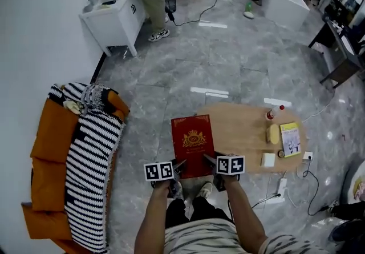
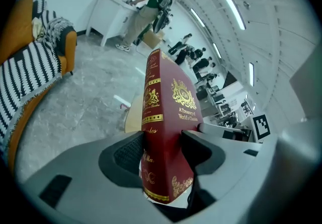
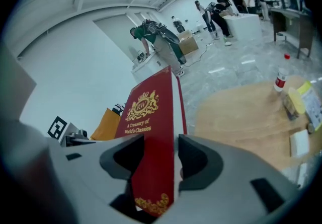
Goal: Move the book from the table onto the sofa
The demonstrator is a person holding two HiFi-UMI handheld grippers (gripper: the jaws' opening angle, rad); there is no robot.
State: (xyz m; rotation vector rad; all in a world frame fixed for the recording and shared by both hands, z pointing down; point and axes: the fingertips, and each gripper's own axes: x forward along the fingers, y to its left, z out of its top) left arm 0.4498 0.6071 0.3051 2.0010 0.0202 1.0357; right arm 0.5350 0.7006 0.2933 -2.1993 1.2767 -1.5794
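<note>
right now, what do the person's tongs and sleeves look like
Both the left tongs and right tongs are pale grey plastic with dark textured pads, each topped by a white cube bearing black square markers. The person wears a striped short-sleeved shirt.

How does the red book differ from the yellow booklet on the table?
The red book is dark with a gold crest; the yellow booklet is bright and looks smaller. The red book is clamped at its near edge by the left gripper and right gripper; the yellow booklet lies untouched on the table. Both are rectangular.
</note>
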